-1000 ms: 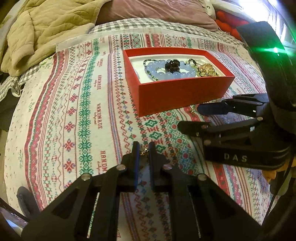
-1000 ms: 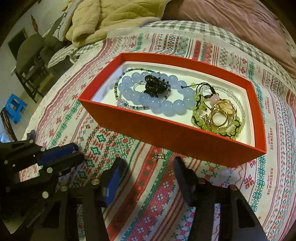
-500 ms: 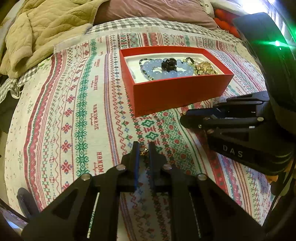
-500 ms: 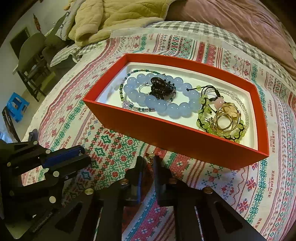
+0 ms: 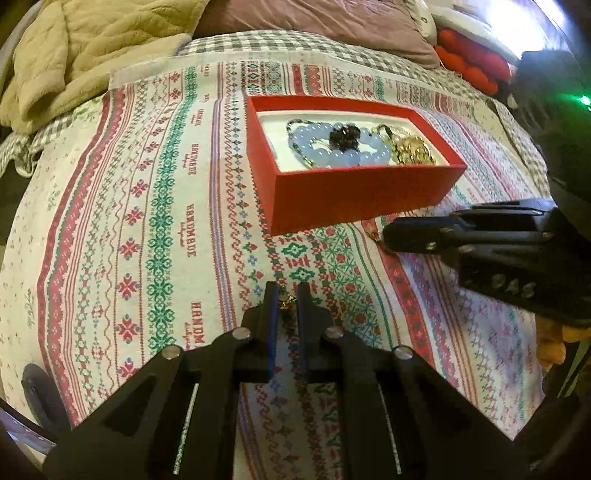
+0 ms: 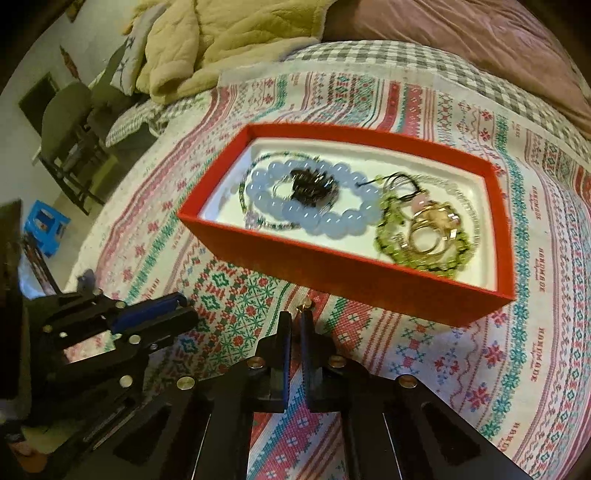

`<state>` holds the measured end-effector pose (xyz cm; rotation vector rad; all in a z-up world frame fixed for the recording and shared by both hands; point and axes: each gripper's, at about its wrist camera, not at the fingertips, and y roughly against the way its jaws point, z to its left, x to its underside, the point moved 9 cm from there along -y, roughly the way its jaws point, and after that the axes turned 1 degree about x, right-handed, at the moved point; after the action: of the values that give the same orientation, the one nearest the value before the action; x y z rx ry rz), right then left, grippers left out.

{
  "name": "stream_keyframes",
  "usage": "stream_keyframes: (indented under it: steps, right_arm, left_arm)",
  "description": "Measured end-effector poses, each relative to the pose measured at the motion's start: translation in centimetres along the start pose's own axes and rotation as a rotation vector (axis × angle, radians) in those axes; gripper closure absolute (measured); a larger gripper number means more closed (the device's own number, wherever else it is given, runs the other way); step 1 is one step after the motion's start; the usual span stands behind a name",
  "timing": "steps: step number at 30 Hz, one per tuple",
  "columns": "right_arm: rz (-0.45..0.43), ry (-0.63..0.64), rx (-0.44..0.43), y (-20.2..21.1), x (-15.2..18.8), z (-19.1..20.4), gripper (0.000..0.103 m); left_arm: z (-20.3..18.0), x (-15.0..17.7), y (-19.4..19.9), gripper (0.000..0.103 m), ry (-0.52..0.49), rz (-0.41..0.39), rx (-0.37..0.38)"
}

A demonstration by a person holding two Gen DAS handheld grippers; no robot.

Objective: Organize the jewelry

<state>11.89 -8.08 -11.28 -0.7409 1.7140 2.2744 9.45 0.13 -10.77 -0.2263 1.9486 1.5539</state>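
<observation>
The left tool (image 5: pixel 284 301) is closed on a small gold earring (image 5: pixel 287 303), which shows between its fingertips above the patterned cross-stitch bedspread (image 5: pixel 159 206). The right tool (image 6: pixel 294 321) has its jaws nearly together, clamped on a second small gold piece (image 6: pixel 305 305) that protrudes just past the tips, near the front wall of the red rectangular cardboard box (image 6: pixel 343 273).

Surroundings: a crumpled beige quilted blanket (image 5: pixel 74 48) and a mauve pillow (image 5: pixel 314 26) lie at the far end of the bed. A blue plastic stool (image 6: pixel 46 225) and a dark chair (image 6: pixel 70 125) stand on the floor beside the bed. In the left wrist view, the right tool (image 5: pixel 386 234) sits just in front of the box's near right corner. No object lies between either tool and the box.

Container: the box is open, white-lined and rests flat on the bedspread. It holds a pale blue bead bracelet (image 6: pixel 321 221) with a black hair claw clip (image 6: pixel 312 184) on top of it, a green bead bracelet with black cord (image 6: pixel 391 236) and gold rings (image 6: pixel 432 232) piled at the right end.
</observation>
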Motion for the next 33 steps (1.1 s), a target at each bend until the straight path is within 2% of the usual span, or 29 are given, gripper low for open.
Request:
stream_keyframes:
  steps: [10,12,16,19,24,25,27,28,29,33]
  right_arm:
    - [-0.012,-0.051,-0.069,3.2,-0.4,-0.2,0.098]
    - [-0.009,-0.036,-0.034,2.8,-0.1,-0.2,0.097]
    - [0.023,-0.036,0.028,1.0,0.7,-1.0,0.088]
    - [0.048,-0.038,0.054,-0.5,1.0,-1.5,0.088]
    - [0.026,-0.033,0.064,-1.8,0.5,-1.3,0.086]
    - [0.020,-0.033,0.060,-1.9,0.4,-1.2,0.082]
    - [0.015,-0.027,0.040,-2.0,0.2,-0.7,0.068]
    - [0.011,-0.023,0.024,-2.0,0.2,-0.3,0.049]
    - [0.001,-0.013,0.017,-2.1,0.1,0.2,0.041]
    - [-0.013,0.033,0.080,-2.8,0.0,0.8,0.041]
  left_arm:
    - [-0.3,-1.7,2.0,0.092,0.029,-0.008,0.042]
    - [-0.5,-1.8,2.1,0.092,0.031,-0.009,0.048]
    - [-0.6,-1.4,1.7,0.092,0.032,0.010,0.045]
    - [-0.5,-0.9,1.4,0.092,0.031,0.023,0.043]
    - [-0.1,-0.3,1.2,0.092,0.030,0.035,0.043]
    - [0.0,-0.2,1.2,0.092,0.030,0.037,0.044]
    - [0.1,-0.1,1.2,0.092,0.031,0.039,0.045]
    - [0.2,0.0,1.2,0.092,0.033,0.041,0.046]
    - [0.3,0.1,1.2,0.092,0.034,0.043,0.046]
    - [0.4,0.2,1.1,0.092,0.038,0.048,0.045]
